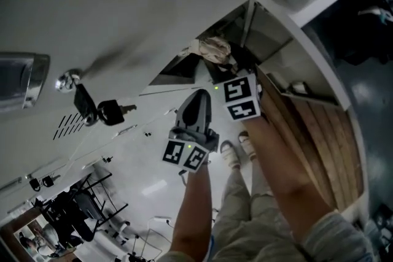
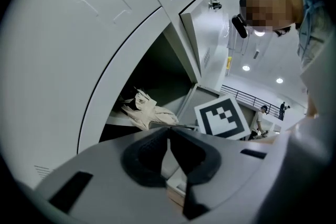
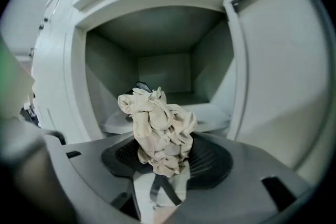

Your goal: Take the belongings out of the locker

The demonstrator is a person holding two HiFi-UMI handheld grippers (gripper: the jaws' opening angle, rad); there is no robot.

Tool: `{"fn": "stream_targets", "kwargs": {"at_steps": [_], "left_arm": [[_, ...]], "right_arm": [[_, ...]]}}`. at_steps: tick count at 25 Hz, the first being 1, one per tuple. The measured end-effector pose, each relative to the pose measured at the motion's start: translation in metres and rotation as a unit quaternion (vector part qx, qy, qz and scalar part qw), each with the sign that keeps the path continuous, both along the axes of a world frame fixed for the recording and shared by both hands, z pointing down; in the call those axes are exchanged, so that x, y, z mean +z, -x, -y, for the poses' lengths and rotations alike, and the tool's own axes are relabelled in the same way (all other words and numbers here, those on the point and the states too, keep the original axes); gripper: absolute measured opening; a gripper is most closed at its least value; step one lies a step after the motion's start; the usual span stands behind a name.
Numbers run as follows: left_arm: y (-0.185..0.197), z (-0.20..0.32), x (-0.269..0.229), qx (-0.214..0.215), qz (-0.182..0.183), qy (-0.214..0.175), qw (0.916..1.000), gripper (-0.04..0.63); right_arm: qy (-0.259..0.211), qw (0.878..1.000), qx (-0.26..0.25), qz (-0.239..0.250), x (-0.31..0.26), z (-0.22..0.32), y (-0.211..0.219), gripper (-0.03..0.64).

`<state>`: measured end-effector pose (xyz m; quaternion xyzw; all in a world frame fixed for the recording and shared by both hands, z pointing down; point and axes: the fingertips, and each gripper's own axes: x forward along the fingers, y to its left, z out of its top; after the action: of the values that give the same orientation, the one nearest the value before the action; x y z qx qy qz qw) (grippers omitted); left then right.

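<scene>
- The right claw (image 3: 160, 152) is clenched on a crumpled beige cloth (image 3: 160, 128); the bundle is pinched between both ribbed pads, with most of it bulging above them and a small fold hanging below
- Straight ahead of the right claw stands the open locker (image 3: 157, 34); its grey compartment lies just beyond the cloth, and the shelf edge (image 3: 210, 118) shows behind and to either side of the bundle; whether the cloth touches the shelf cannot be told
- A small dark thing (image 3: 142, 85) peeks out just behind the top of the cloth, inside the compartment; too little of it shows to name it
- The left claw (image 2: 169, 132) is clenched on nothing, its black tips pressed together; it hangs outside the locker, below and short of the opening
- Ahead of the left claw and a little to its left, the cloth sits at the mouth of the compartment; just to the right of that claw's tips is the marker cube (image 2: 223, 118) of the right claw
- In the head view the locker door (image 1: 123, 9) is swung wide, off to the left of both claws; a bunch of keys (image 1: 101, 110) dangles from its lock
</scene>
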<state>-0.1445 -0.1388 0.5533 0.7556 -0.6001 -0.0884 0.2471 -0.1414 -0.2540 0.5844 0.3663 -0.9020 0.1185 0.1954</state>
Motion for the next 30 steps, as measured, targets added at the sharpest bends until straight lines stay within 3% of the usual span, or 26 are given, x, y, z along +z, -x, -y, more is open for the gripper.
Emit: {"fn": "stream_targets", "kwargs": {"at_steps": [9, 15, 22, 30], "left_arm": [[0.003, 0.003, -0.012, 0.000, 0.010, -0.004, 0.9999, 0.005], [0.003, 0.000, -0.020, 0.004, 0.015, -0.007, 0.9999, 0.005], [-0.003, -0.010, -0.029, 0.015, 0.023, -0.007, 0.9996, 0.005], [-0.023, -0.021, -0.050, 0.058, 0.037, -0.009, 0.9976, 0.005]], "right_arm": [[0.025, 0.997, -0.013, 0.067, -0.015, -0.027, -0.009, 0.229], [0.016, 0.997, -0.033, 0.064, -0.031, -0.041, -0.017, 0.227], [0.020, 0.998, -0.022, 0.059, -0.038, -0.061, -0.048, 0.229], [0.036, 0.997, -0.024, 0.071, -0.063, -0.093, -0.077, 0.227]]}}
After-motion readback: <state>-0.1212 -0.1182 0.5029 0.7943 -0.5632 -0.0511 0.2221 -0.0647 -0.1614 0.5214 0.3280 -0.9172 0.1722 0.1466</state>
